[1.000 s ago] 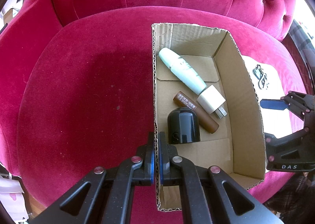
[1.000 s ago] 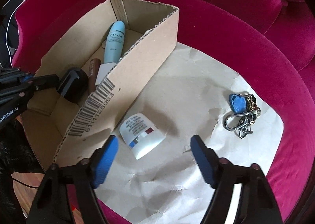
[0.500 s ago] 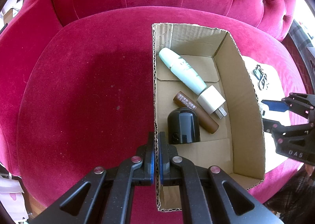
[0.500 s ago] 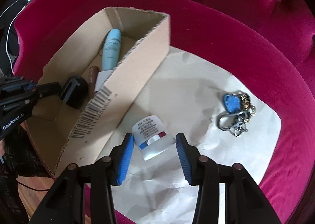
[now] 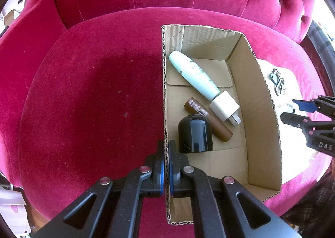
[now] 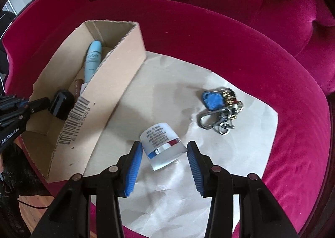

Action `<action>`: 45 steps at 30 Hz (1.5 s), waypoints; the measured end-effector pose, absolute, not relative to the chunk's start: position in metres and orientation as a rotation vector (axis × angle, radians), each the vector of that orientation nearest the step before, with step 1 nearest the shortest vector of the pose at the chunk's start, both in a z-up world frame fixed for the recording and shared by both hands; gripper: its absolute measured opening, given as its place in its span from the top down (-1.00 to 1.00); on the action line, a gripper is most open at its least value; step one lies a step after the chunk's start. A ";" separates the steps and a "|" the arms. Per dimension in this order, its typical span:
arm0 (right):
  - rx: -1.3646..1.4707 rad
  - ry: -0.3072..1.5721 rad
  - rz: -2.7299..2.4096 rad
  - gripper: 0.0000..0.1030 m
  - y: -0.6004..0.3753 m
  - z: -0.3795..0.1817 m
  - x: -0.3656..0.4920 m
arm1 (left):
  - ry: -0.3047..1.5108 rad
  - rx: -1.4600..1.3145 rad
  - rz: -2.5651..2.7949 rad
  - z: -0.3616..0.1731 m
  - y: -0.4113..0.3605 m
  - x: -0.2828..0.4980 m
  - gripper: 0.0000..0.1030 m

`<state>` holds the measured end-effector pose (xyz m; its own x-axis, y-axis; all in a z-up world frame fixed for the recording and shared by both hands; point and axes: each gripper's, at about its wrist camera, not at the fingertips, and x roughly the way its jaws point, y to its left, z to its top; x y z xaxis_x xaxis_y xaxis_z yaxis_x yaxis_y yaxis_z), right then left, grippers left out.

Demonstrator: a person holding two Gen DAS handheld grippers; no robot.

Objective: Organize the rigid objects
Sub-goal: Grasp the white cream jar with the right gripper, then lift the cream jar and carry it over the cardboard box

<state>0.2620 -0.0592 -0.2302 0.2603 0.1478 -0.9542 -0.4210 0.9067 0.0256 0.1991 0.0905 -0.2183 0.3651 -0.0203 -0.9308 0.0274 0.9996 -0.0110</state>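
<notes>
1. The left gripper (image 5: 166, 166) has its jaws clamped flat on the near part of the cardboard box's (image 5: 266, 100) left wall, one jaw outside and one inside. The likely reason is to keep the light box from sliding on the soft red velvet seat (image 5: 90, 100) while things are dropped in.
2. Just past the inner jaw stands a black cap (image 5: 194, 133). Beyond it lie a brown tube (image 5: 209, 118), a white plug (image 5: 225, 108) and, farthest, a pale green bottle (image 5: 192, 74), all already in the box.
3. The right gripper (image 6: 165, 155) has just been closing. Its jaws stand at a middling width, with the white tube (image 6: 163, 143) between them. The left pad sits at the tube's edge, but a narrow gap still shows at the right pad, so the tube seems bracketed rather than squeezed. It lies on the white paper (image 6: 173, 202), outside the box.
4. Farther beyond the right jaw, well apart from the tube, a bunch of keys (image 6: 219, 108) with a blue tag waits on the paper, seemingly next in turn.
5. The left wrist view alone shows the whole box floor and the pinch on the wall. The white tube is almost hidden there behind the far wall.
6. The right wrist view alone shows the tube between the jaws, the keys clearly, and the barcode on the box's outer wall.
</notes>
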 end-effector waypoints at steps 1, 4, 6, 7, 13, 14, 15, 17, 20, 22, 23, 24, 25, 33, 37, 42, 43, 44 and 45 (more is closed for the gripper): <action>-0.252 1.250 0.379 0.07 -0.062 -0.230 0.264 | 1.197 0.006 -0.031 -0.218 0.090 0.199 0.95; -0.242 1.238 0.356 0.08 -0.065 -0.224 0.267 | 1.197 0.008 -0.030 -0.218 0.090 0.199 0.95; -0.230 1.230 0.340 0.08 -0.068 -0.220 0.271 | 1.197 0.007 -0.030 -0.218 0.091 0.200 0.95; -0.226 1.227 0.336 0.08 -0.069 -0.219 0.271 | 1.197 0.007 -0.030 -0.217 0.090 0.200 0.95; -0.204 1.201 0.321 0.08 -0.089 -0.205 0.272 | 1.196 0.009 -0.030 -0.216 0.090 0.200 0.95; -0.202 1.197 0.321 0.08 -0.088 -0.206 0.274 | 1.197 0.009 -0.030 -0.216 0.090 0.200 0.95; -0.199 1.183 0.320 0.08 -0.090 -0.205 0.275 | 1.196 0.009 -0.030 -0.216 0.090 0.200 0.95; -0.193 1.164 0.321 0.07 -0.090 -0.199 0.274 | 1.197 0.010 -0.031 -0.216 0.090 0.200 0.95; -0.186 1.133 0.320 0.08 -0.088 -0.191 0.275 | 1.198 0.006 -0.030 -0.215 0.091 0.201 0.95; -0.176 1.111 0.323 0.08 -0.086 -0.181 0.275 | 1.197 0.010 -0.030 -0.215 0.092 0.202 0.95; -0.172 1.101 0.324 0.07 -0.086 -0.177 0.275 | 1.196 0.011 -0.030 -0.215 0.091 0.201 0.95; -0.170 1.086 0.327 0.08 -0.084 -0.171 0.273 | 1.196 0.009 -0.031 -0.215 0.091 0.201 0.95; -0.168 1.077 0.330 0.08 -0.083 -0.169 0.272 | 1.195 0.009 -0.032 -0.215 0.090 0.200 0.95; -0.151 1.008 0.369 0.08 -0.069 -0.142 0.268 | 1.192 0.012 -0.031 -0.216 0.089 0.199 0.95; -0.147 0.988 0.390 0.08 -0.062 -0.131 0.265 | 1.192 0.015 -0.030 -0.216 0.088 0.199 0.95; -0.152 0.974 0.419 0.08 -0.049 -0.128 0.265 | 1.191 0.016 -0.030 -0.216 0.088 0.199 0.95; -0.153 0.971 0.424 0.08 -0.046 -0.128 0.264 | 1.191 0.016 -0.030 -0.216 0.088 0.199 0.95; -0.154 0.970 0.433 0.07 -0.044 -0.127 0.264 | 1.191 0.017 -0.030 -0.216 0.088 0.199 0.95; -0.154 0.969 0.443 0.07 -0.041 -0.126 0.264 | 1.191 0.017 -0.030 -0.216 0.088 0.199 0.95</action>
